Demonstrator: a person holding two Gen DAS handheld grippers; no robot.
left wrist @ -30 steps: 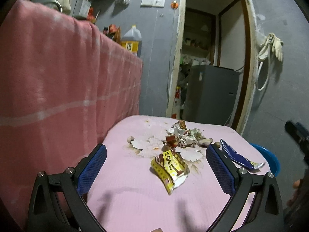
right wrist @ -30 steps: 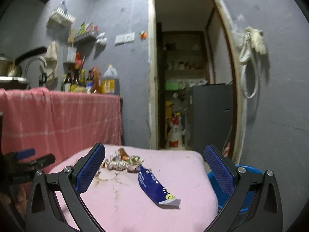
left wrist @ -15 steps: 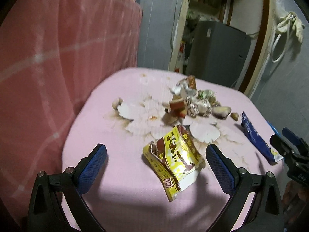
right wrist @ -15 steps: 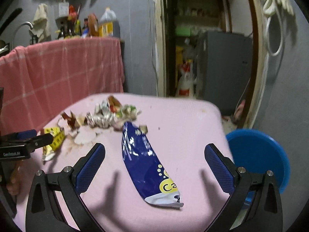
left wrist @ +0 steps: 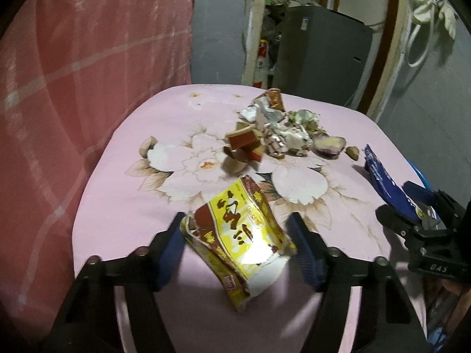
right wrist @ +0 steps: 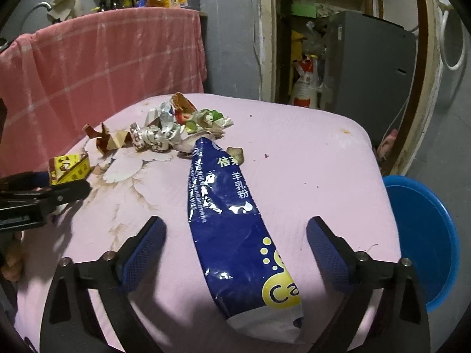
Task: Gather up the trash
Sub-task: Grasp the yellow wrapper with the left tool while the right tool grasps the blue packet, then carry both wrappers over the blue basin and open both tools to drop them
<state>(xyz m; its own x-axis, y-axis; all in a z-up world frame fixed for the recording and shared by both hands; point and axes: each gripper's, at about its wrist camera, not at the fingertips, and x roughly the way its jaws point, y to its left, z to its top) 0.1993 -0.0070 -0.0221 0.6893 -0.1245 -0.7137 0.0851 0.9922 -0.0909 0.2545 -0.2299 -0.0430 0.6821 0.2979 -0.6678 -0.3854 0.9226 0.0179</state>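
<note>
Trash, two wrappers, on pink flowered tabletop. Yellow wrapper: crinkled, torn at near end, lying between jaws of left gripper, which a second ago stood wide and now is closing; pads just beside its edges, pinch not yet made. Blue pouch: long, flattened, creased, between spread jaws of right gripper, beginning to close. Both have dropped closer; grasps likely imminent. Crumpled scrap heap behind. Blue basin beside table.
</note>
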